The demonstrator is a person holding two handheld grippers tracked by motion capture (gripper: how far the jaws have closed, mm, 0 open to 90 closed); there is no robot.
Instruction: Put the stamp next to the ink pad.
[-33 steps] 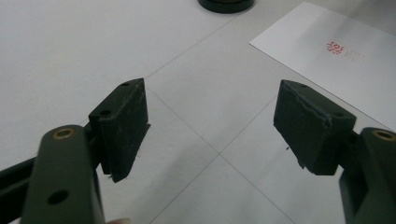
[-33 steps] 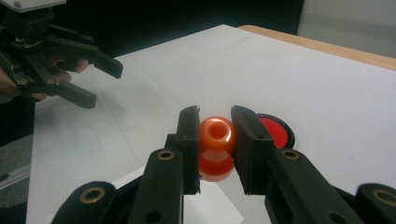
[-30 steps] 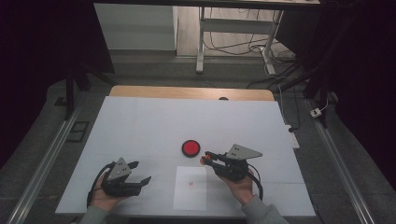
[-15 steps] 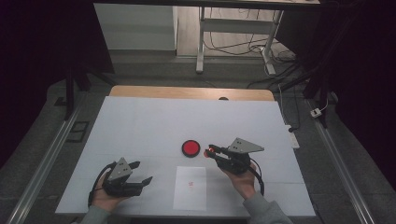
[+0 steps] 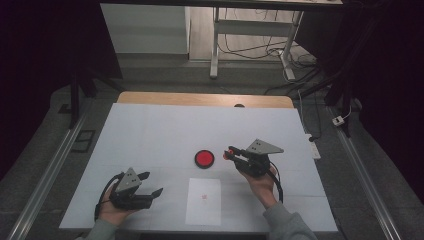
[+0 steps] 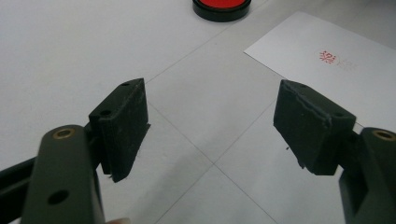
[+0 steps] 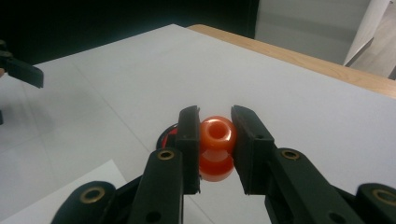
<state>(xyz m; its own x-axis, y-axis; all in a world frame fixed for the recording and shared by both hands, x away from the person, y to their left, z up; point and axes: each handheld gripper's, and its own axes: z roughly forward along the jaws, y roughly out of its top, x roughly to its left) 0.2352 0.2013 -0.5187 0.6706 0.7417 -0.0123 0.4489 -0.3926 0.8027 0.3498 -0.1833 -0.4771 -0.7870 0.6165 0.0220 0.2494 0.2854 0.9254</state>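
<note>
An orange-red stamp [image 7: 215, 140] with a rounded knob sits clamped between the jaws of my right gripper [image 7: 215, 135], which is shut on it. In the high view this gripper [image 5: 229, 152] hovers just right of the round red ink pad [image 5: 204, 158], its tips pointing left toward the pad. The pad [image 7: 167, 135] peeks out behind the left jaw. A white paper sheet [image 5: 203, 200] bearing a small red stamp mark [image 6: 328, 57] lies near the front edge. My left gripper [image 5: 152, 183] rests on the table left of the sheet, open with nothing between its pads [image 6: 122, 126].
The white table top [image 5: 150, 135] ends in a wooden strip [image 5: 200, 99] at the far side. Metal rails [image 5: 45, 180] run along both sides. A desk frame and cables [image 5: 280, 50] stand on the floor beyond. My left gripper's jaw tip [image 7: 21, 70] shows far left.
My right gripper, still holding the stamp, has moved away from the paper toward the far side and slightly right, beside the ink pad. The left gripper has stayed put.
</note>
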